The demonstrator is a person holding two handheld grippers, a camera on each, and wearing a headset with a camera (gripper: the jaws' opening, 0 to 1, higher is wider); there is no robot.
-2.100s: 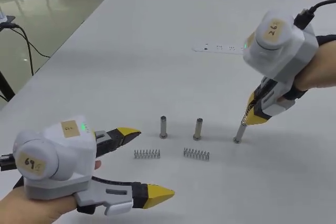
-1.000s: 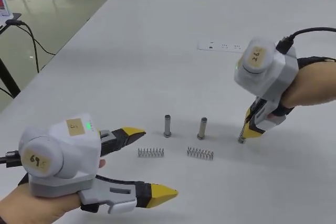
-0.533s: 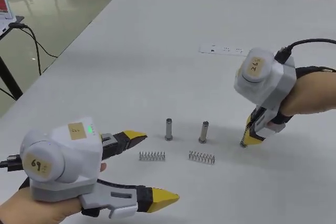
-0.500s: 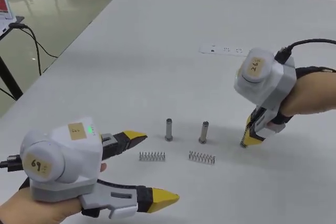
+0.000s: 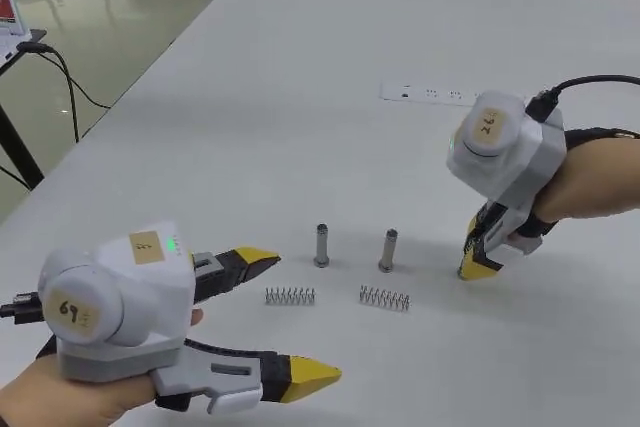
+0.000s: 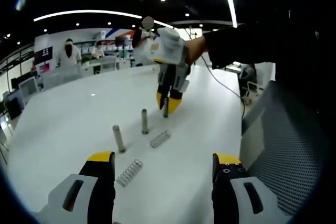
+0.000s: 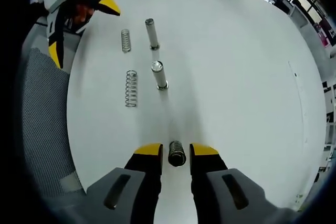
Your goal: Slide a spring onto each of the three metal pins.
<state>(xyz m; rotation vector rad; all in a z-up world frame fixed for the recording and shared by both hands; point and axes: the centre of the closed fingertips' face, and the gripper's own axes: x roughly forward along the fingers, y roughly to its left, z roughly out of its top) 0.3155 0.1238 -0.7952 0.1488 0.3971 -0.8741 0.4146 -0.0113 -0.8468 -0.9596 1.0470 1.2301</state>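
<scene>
Two bare metal pins point(image 5: 322, 245) point(image 5: 388, 249) stand upright mid-table, with two loose springs point(image 5: 290, 296) point(image 5: 385, 298) lying just in front of them. To their right stands the third pin, with a spring point(image 7: 177, 153) on it. My right gripper point(image 5: 474, 259) points down over that pin, its jaws a little apart on either side of the spring with thin gaps showing. At the near left, my left gripper point(image 5: 290, 319) hovers wide open and holds nothing. In the left gripper view the pins point(image 6: 118, 138) point(image 6: 144, 121) and springs point(image 6: 129, 172) point(image 6: 160, 138) lie ahead of it.
A white power strip point(image 5: 430, 95) lies flat further back on the white table point(image 5: 250, 97). The table's left edge drops to a floor with cables. Office chairs stand beyond the far edge.
My right gripper has come down along the right pin, carrying the spring from above the pin's top to near the table. The left gripper has stayed where it was.
</scene>
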